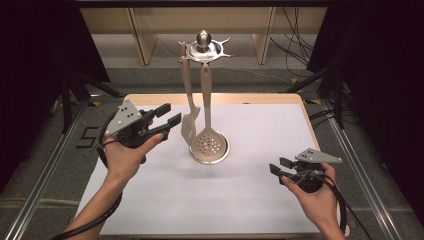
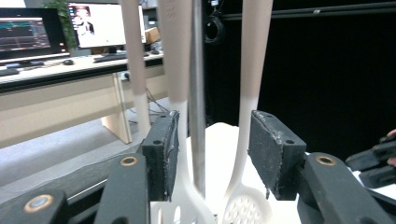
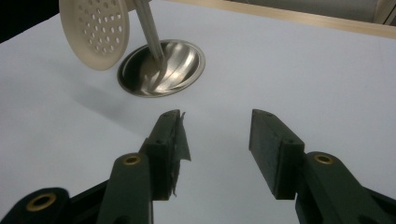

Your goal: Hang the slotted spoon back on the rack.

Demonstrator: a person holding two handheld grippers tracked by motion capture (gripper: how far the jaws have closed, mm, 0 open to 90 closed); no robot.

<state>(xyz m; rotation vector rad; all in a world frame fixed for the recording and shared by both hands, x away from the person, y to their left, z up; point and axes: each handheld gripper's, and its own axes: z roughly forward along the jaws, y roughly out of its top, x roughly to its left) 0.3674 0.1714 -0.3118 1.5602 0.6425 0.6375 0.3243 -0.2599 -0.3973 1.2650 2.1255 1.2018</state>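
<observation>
Left gripper (image 1: 171,115) is raised over the table's (image 1: 250,200) left side near the far edge, jaws wide apart, holding nothing, aimed at the utensil stand (image 1: 204,50). Slotted spatula (image 1: 189,122) hangs just beside its jaw tips; in the left gripper view the spatula's handle (image 2: 177,56), the stand's pole (image 2: 197,93) and the skimmer's handle (image 2: 252,70) sit in line with the jaw gap, beyond it. Skimmer (image 1: 207,142) hangs over the stand's round base (image 1: 224,150) mid-table. Right gripper (image 1: 280,166) hovers near the right front corner, jaws parted, empty, well apart from the stand.
</observation>
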